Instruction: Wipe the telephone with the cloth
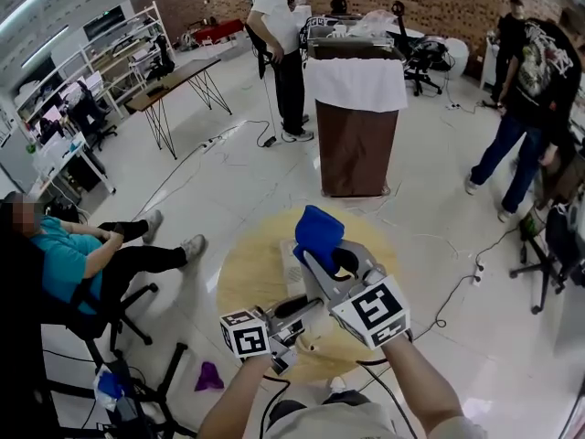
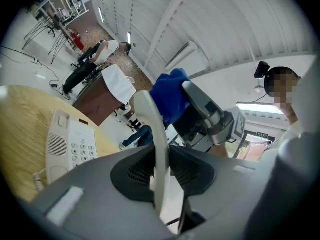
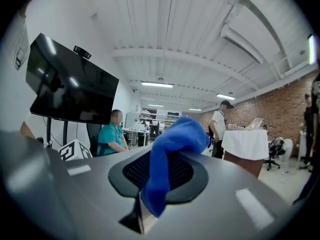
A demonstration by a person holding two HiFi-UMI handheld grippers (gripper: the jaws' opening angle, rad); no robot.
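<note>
My right gripper (image 1: 322, 256) is shut on a bunched blue cloth (image 1: 318, 234) and holds it up above the round wooden table (image 1: 245, 277). In the right gripper view the cloth (image 3: 170, 149) hangs down between the jaws. My left gripper (image 1: 294, 311) sits lower and to the left, shut on the white telephone handset (image 2: 154, 134), which I see edge-on. The white telephone base (image 2: 70, 146) lies on the table with its keypad up and its cradle bare. The left gripper view also shows the cloth (image 2: 170, 96) and the right gripper (image 2: 205, 109) just beyond the handset.
A brown podium draped in white (image 1: 356, 135) stands beyond the table. A person in teal (image 1: 64, 254) sits at the left and others stand at the back (image 1: 279, 35) and right (image 1: 530, 99). Cables and a purple scrap (image 1: 208, 375) lie on the floor.
</note>
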